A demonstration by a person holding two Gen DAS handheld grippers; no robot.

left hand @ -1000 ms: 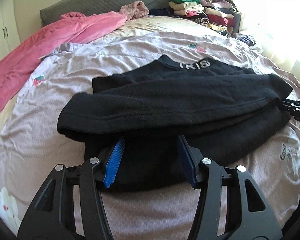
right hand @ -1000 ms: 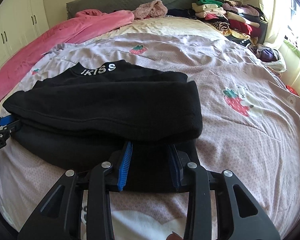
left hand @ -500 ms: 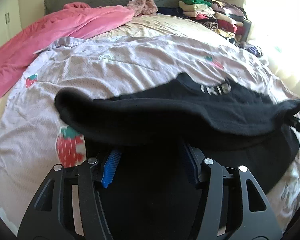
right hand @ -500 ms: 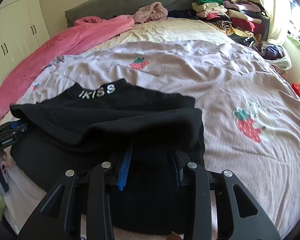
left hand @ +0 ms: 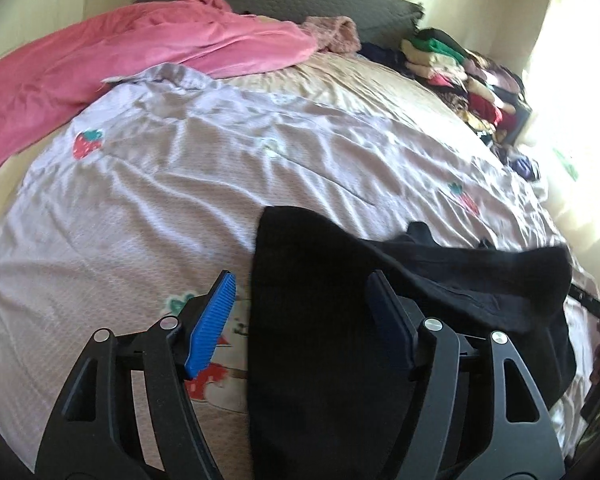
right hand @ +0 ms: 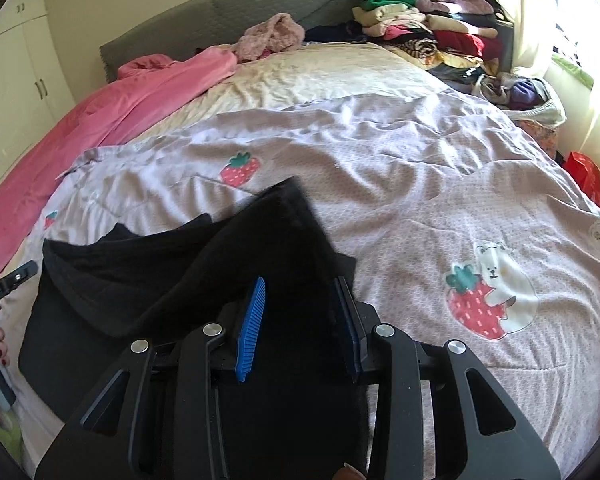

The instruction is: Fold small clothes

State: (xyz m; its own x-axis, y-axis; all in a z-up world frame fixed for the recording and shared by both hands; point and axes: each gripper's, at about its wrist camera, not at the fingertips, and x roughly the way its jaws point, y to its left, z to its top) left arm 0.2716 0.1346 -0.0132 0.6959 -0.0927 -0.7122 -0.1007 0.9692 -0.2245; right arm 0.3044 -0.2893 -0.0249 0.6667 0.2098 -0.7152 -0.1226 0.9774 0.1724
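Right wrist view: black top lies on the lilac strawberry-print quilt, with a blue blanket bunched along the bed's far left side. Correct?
One thing is off: the blanket is pink, not blue. The right wrist view shows it bunched along the bed's far left side, running up toward the grey headboard. The rest holds: the black top lies on the lilac strawberry-print quilt.

A bed with a grey headboard fills the room; white wardrobes stand far left, and a bright window glares at the right.
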